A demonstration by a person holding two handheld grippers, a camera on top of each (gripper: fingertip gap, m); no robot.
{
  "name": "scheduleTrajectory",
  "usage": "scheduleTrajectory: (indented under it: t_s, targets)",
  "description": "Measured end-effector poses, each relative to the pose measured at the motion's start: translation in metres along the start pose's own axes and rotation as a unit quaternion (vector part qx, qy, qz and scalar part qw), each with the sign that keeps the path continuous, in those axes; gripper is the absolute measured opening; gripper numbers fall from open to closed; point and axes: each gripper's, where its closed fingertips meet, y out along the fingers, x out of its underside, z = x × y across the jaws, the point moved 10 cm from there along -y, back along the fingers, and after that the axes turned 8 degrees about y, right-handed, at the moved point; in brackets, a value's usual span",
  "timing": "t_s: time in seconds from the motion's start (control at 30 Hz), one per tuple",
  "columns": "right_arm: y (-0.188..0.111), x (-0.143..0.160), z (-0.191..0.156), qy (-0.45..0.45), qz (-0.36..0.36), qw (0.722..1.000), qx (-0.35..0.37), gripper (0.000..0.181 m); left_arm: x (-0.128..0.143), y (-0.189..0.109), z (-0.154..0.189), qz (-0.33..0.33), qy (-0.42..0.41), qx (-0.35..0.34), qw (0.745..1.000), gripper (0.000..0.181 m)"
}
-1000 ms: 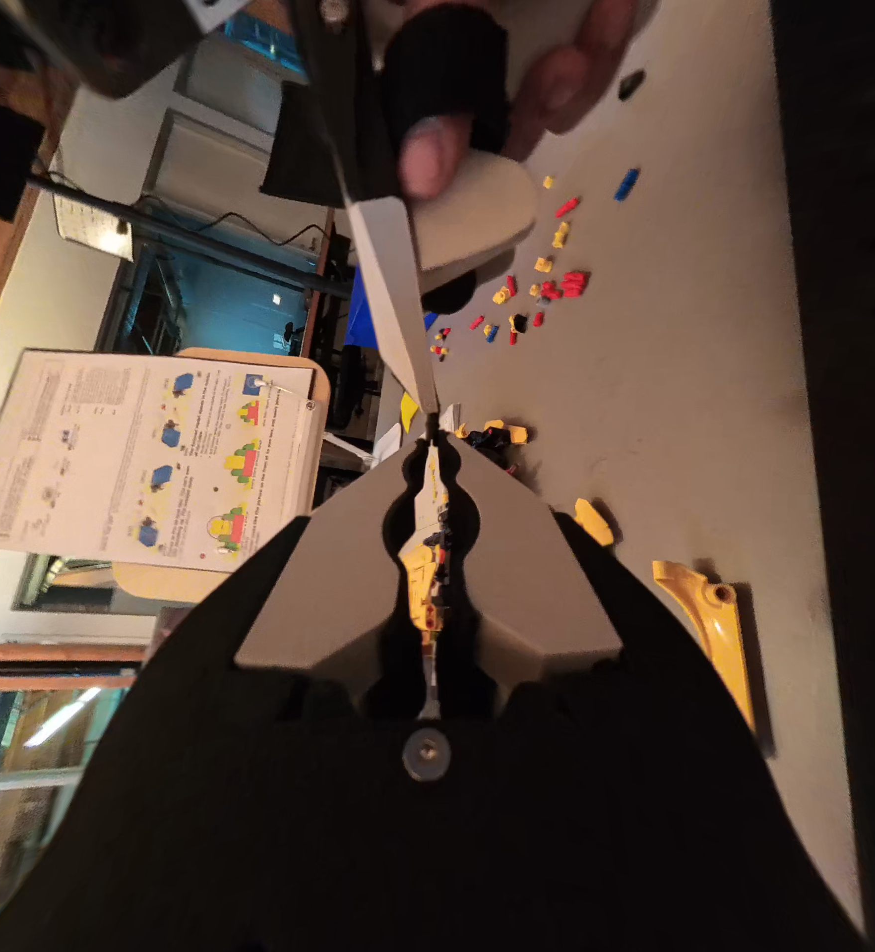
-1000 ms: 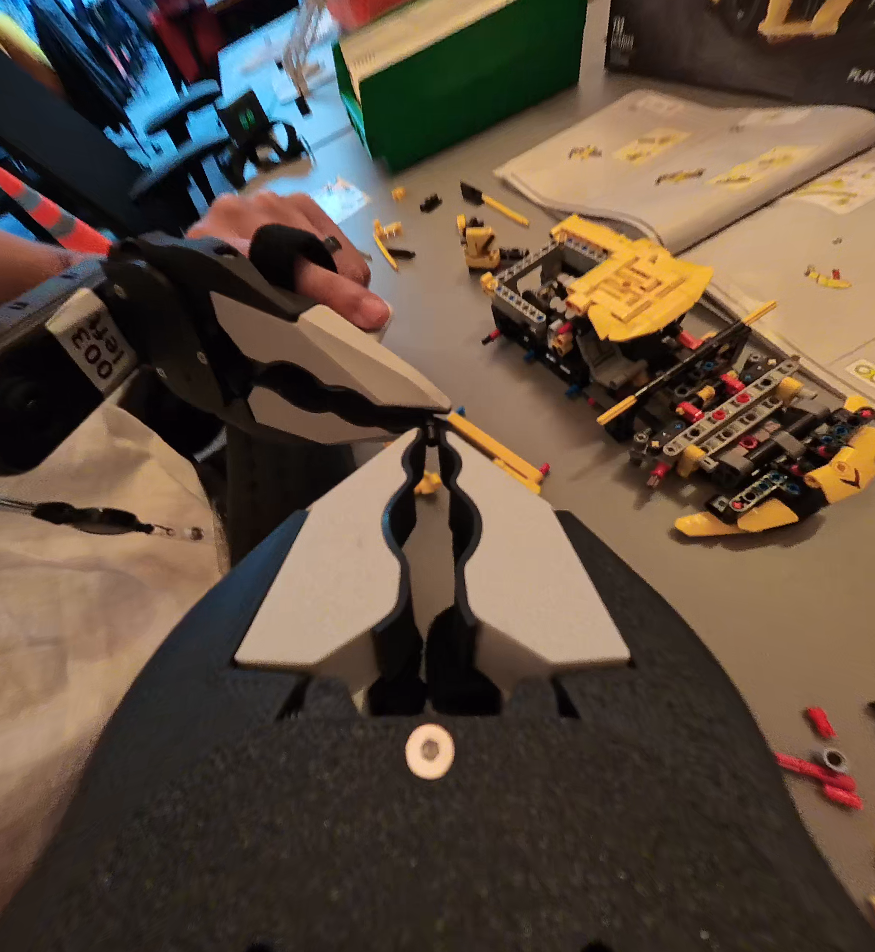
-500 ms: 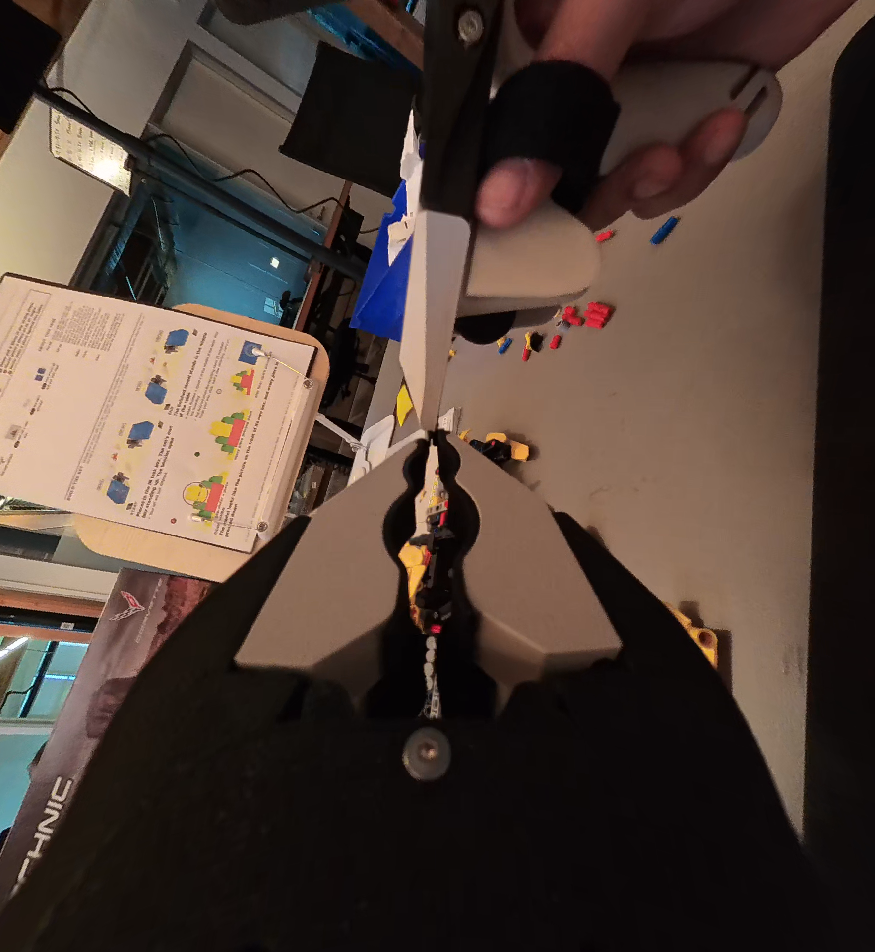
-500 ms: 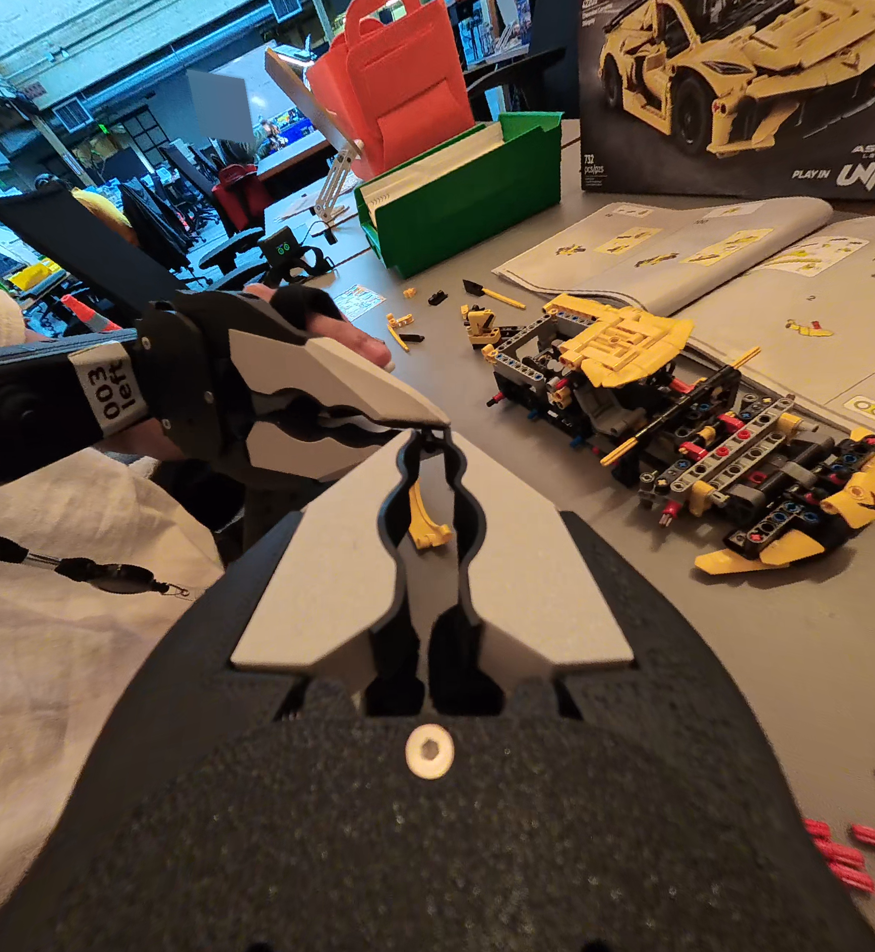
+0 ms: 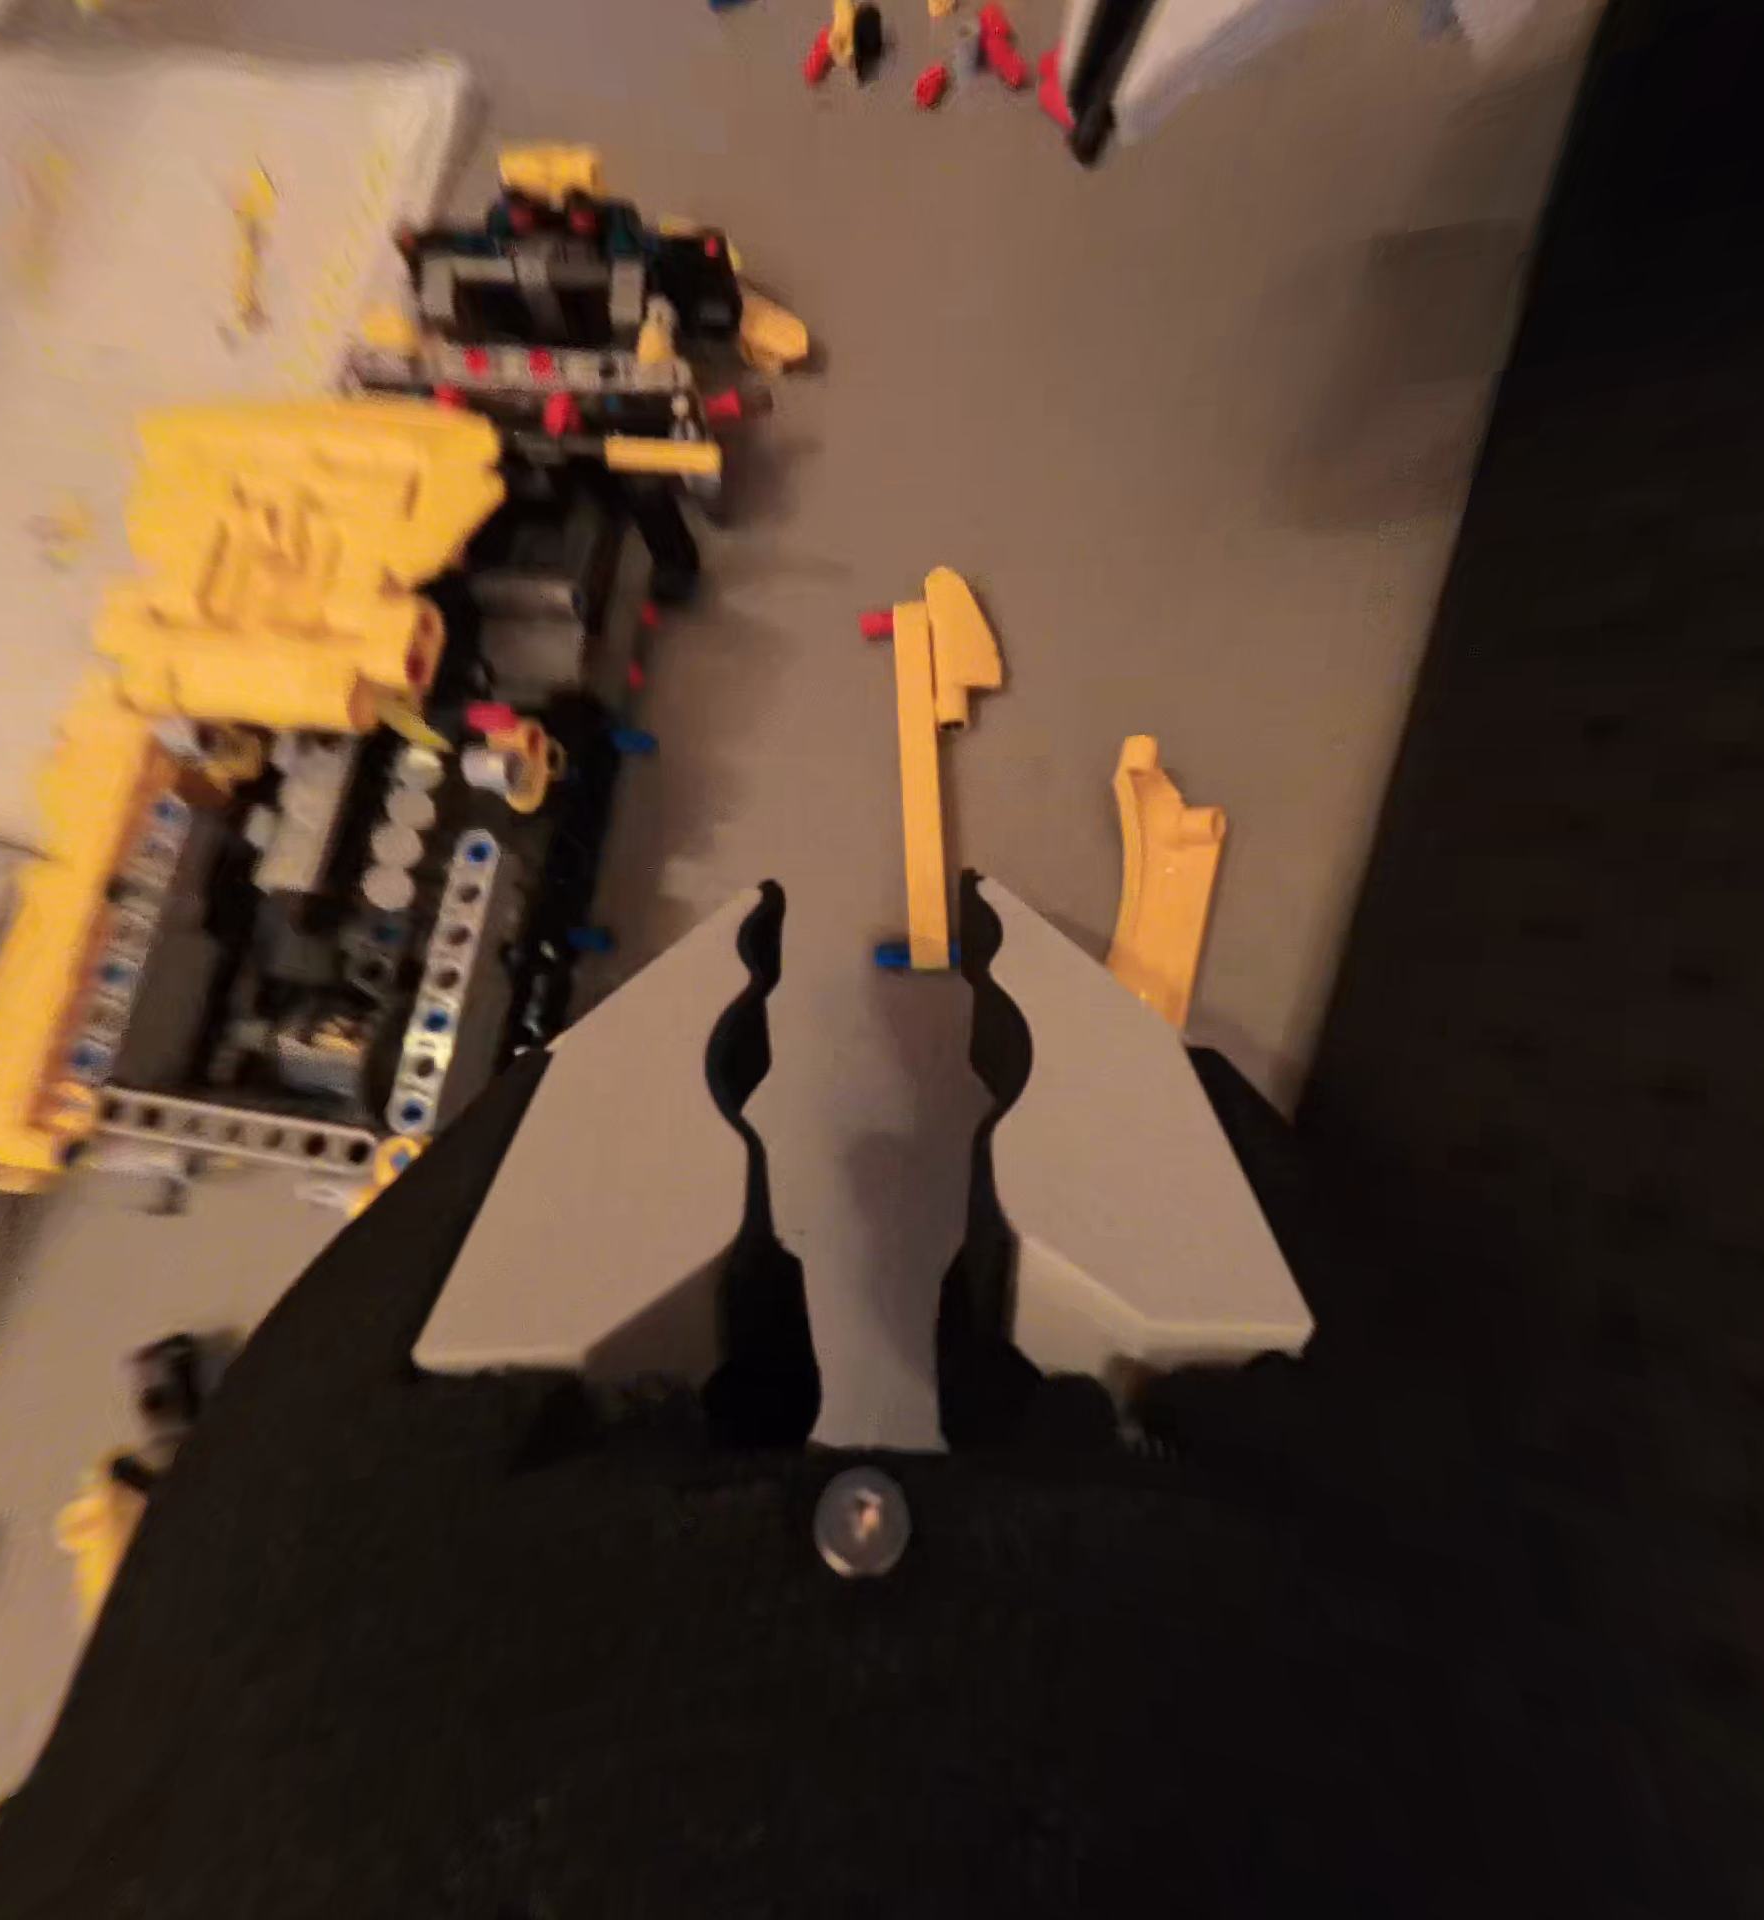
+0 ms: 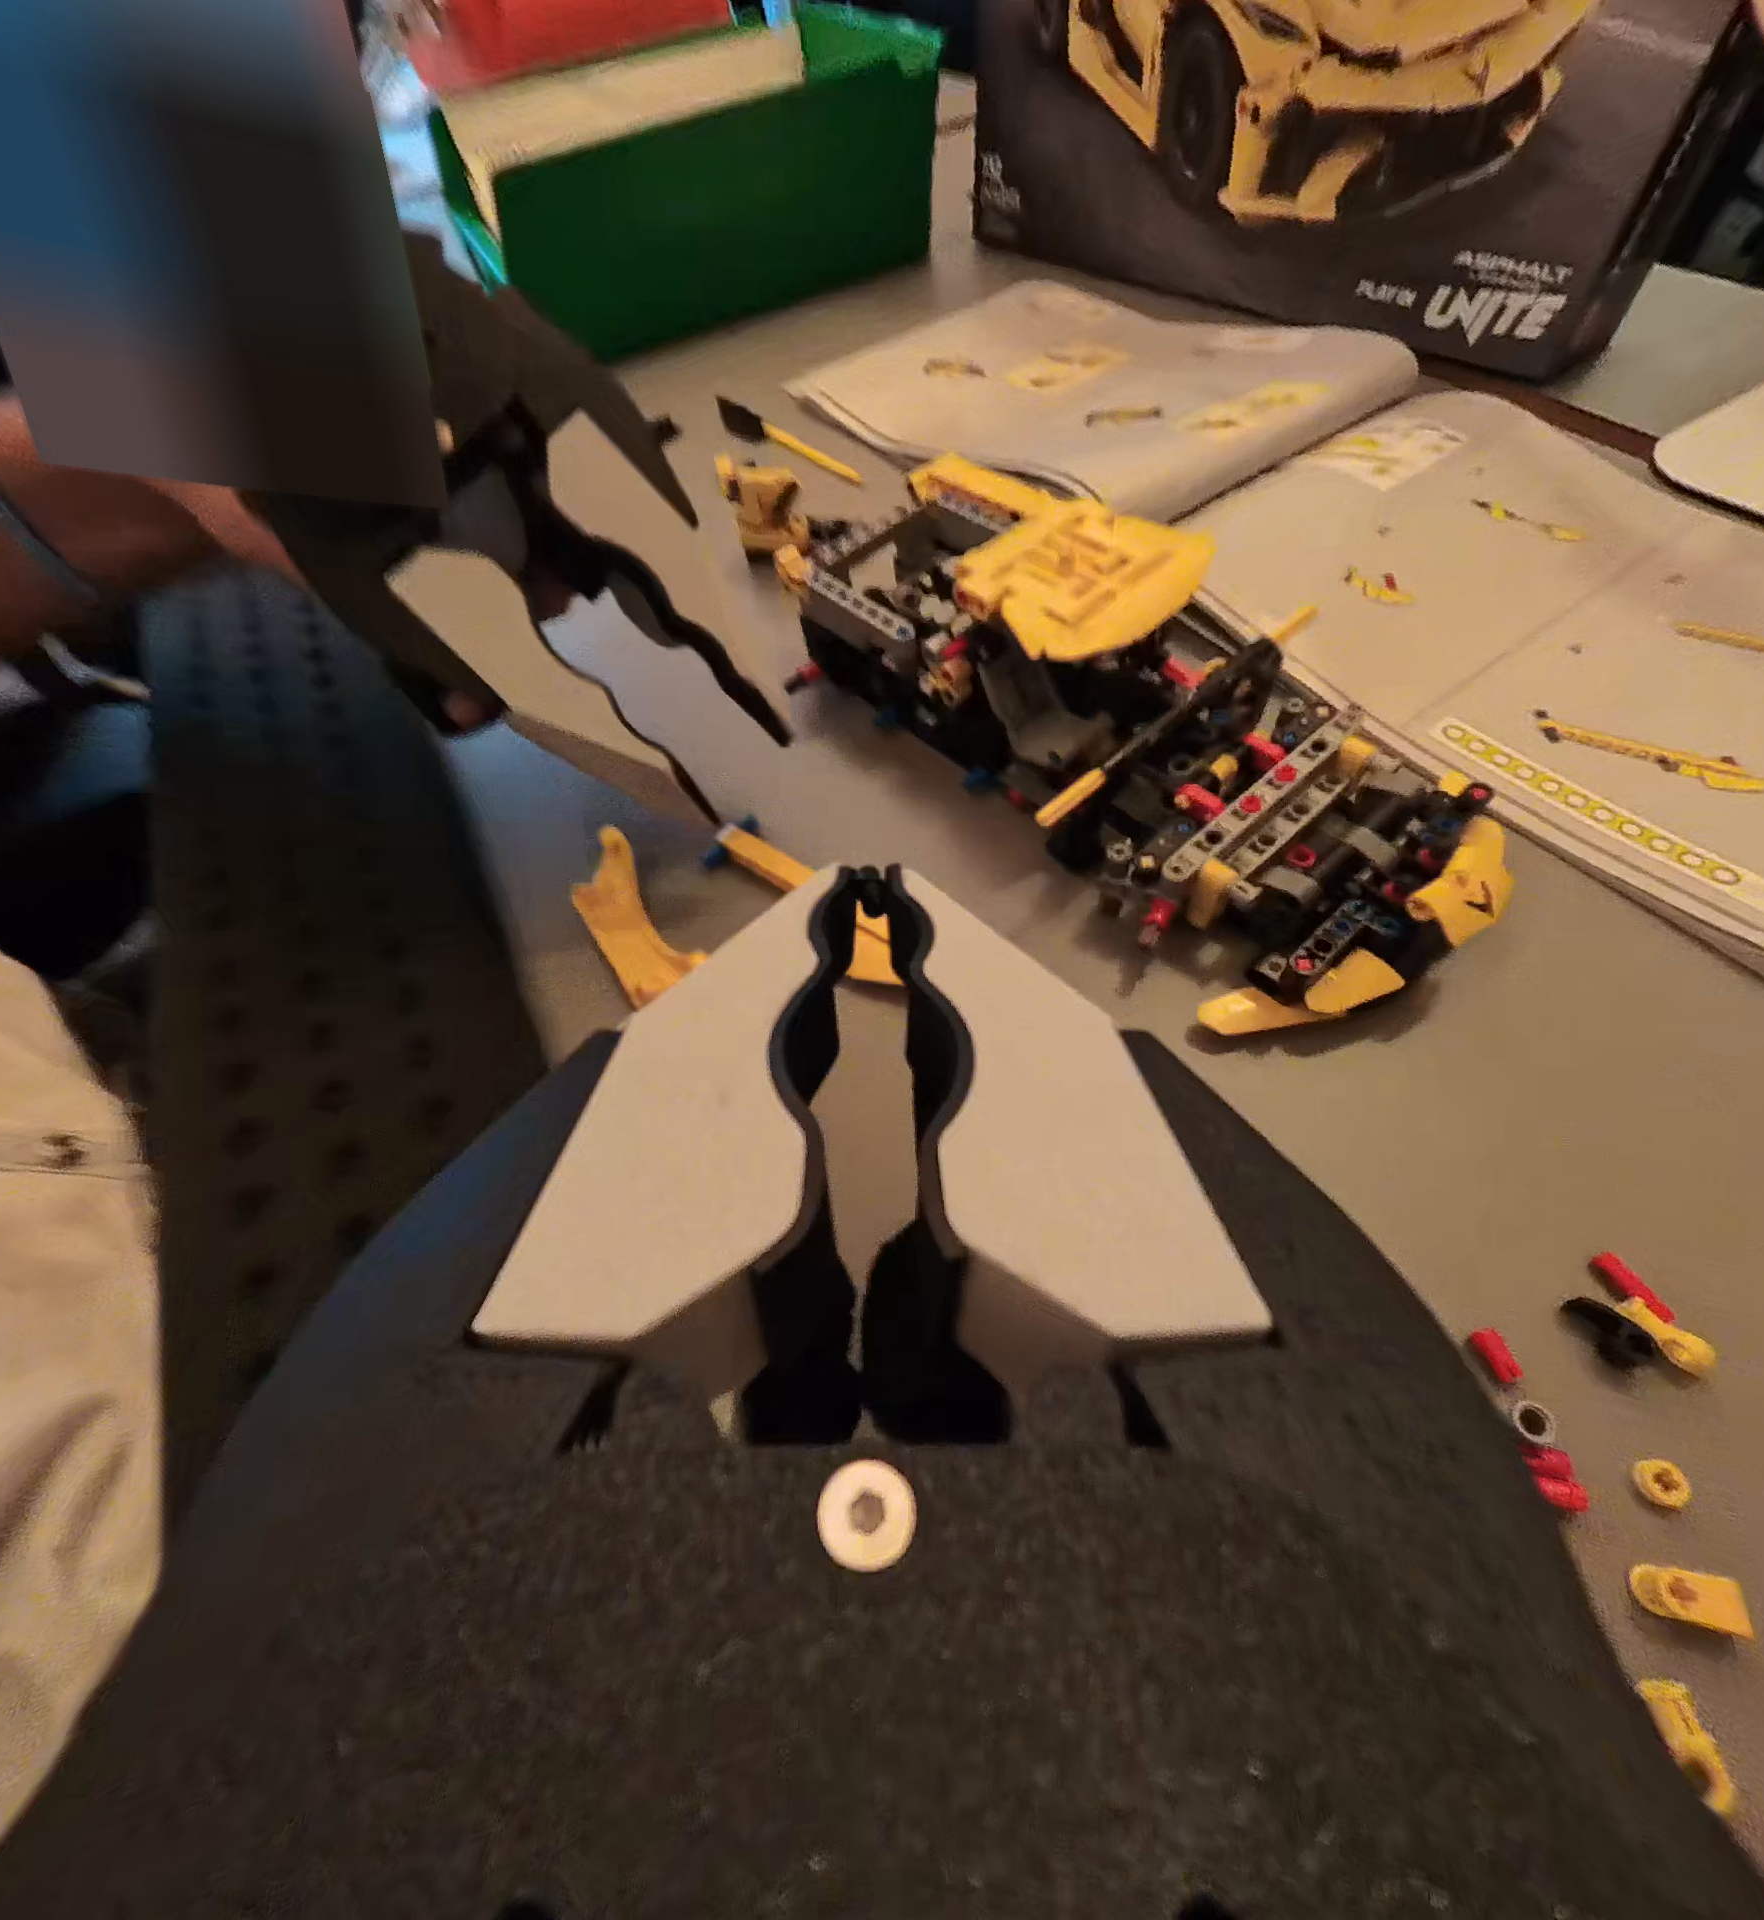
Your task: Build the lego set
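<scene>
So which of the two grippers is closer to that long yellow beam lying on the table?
Left. The left gripper hangs open right over the long yellow beam's blue-pinned end. The right gripper sits farther back, its tips pinched on a small dark piece.

The left claw (image 5: 870,899) points toward 12 o'clock in its own wrist view, its two grey fingers (image 5: 649,1091) spread wide apart with nothing between them. The right claw (image 6: 870,878) also points to 12 o'clock, fingertips nearly meeting. From the right wrist view, the left claw (image 6: 753,774) hangs at 11 o'clock, tips angled downward.
</scene>
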Motion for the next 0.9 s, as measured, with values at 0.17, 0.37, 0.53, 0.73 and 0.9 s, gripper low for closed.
scheduleTrajectory:
  t_s: [0.17, 0.37, 0.53, 0.73, 0.9]
  targets:
    - [0.026, 0.019, -0.008, -0.047, -0.013, 0.999, 0.025, 0.004, 0.002, 0.002, -0.008, 0.021, -0.070, 0.073, 0.995, 0.033]
    - [0.032, 0.024, -0.014, -0.104, -0.042, 0.993, 0.043, 0.004, -0.004, 0.028, -0.006, -0.041, -0.055, 0.093, 0.993, 0.033]
    - [0.030, 0.024, -0.014, -0.095, -0.030, 0.995, 0.031, 0.004, -0.009, 0.037, -0.009, -0.040, -0.073, 0.084, 0.993, 0.022]
    - [0.023, 0.021, -0.006, -0.059, -0.001, 0.998, 0.031, 0.004, -0.010, 0.038, -0.010, -0.036, -0.111, 0.085, 0.990, 0.007]
    - [0.010, 0.011, 0.003, 0.015, 0.069, 0.997, 0.042, 0.004, -0.027, 0.020, -0.002, 0.093, -0.108, 0.005, 0.990, 0.007]
